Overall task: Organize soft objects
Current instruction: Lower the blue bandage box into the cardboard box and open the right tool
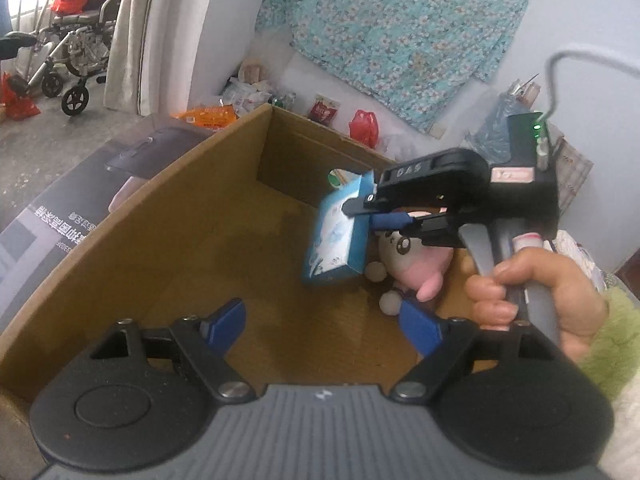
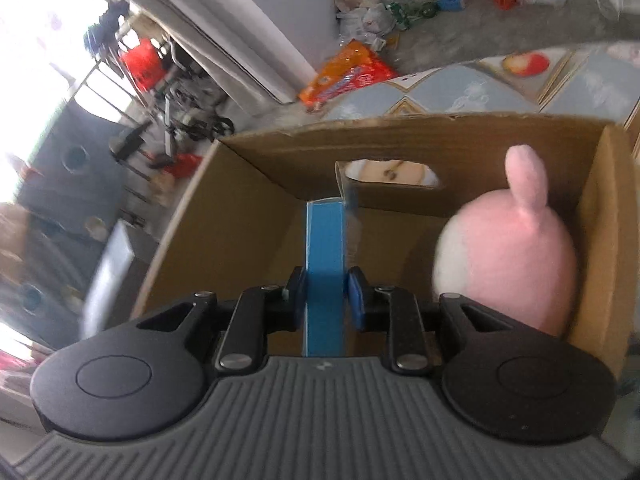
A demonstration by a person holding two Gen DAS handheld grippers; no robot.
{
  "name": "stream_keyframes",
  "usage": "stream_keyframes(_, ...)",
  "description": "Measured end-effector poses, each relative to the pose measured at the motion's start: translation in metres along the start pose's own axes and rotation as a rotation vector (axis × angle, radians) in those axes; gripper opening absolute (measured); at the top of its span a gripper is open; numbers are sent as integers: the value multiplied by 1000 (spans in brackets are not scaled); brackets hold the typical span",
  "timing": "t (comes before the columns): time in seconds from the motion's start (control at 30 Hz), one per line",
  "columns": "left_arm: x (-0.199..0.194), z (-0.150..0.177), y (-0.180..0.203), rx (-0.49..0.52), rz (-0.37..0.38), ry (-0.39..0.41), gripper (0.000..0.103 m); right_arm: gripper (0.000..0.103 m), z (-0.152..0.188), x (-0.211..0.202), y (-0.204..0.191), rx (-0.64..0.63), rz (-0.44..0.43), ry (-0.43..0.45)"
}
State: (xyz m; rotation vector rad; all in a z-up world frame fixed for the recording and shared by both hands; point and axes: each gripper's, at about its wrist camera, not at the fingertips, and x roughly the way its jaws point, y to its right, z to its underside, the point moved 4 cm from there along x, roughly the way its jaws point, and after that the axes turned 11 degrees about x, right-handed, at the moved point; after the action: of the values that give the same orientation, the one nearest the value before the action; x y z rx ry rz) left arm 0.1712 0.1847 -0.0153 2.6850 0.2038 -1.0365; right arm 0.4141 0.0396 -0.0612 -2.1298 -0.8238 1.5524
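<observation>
An open cardboard box (image 1: 192,240) fills the left wrist view. My right gripper (image 1: 360,210) is shut on a blue tissue pack (image 1: 340,236) and holds it inside the box, above the floor. A pink and white plush toy (image 1: 420,264) lies in the box's right corner, just behind the pack. My left gripper (image 1: 322,320) is open and empty over the box's near side. In the right wrist view my right gripper (image 2: 325,296) clamps the blue pack (image 2: 325,264) edge-on, with the pink plush (image 2: 516,256) to its right against the box wall (image 2: 600,240).
A dark printed carton (image 1: 80,200) lies left of the box. Bags and packets (image 1: 248,92) litter the floor by the wall. A floral cloth (image 1: 392,32) hangs behind. A wheelchair (image 1: 68,52) stands far left.
</observation>
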Motion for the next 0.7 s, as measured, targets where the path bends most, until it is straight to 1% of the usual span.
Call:
stream_keyframes(0.03, -2, 1, 1, 6, -2, 5, 85, 30, 1, -2, -1, -11, 13, 6)
stream_keyframes(0.07, -4, 1, 3, 15, -5, 12, 86, 34, 2, -4, -1, -17, 24, 14)
stream_keyframes(0.13, -8, 1, 7, 32, -8, 20, 86, 47, 0, -8, -3, -31, 42, 33)
stream_keyframes(0.17, -9, 1, 8, 35, -9, 24, 87, 49, 0, -13, -4, -39, 45, 48)
stream_keyframes(0.43, -22, 11, 13, 36, 6, 38, 87, 49, -8, -38, -12, -52, -5, 111)
stream_keyframes(0.6, -32, 15, 13, 33, 12, 51, 87, 47, -2, -44, -22, -64, -40, 84)
stream_keyframes(0.7, -34, 19, 13, 32, 9, 54, 88, 47, 1, -33, -26, -59, -16, 60)
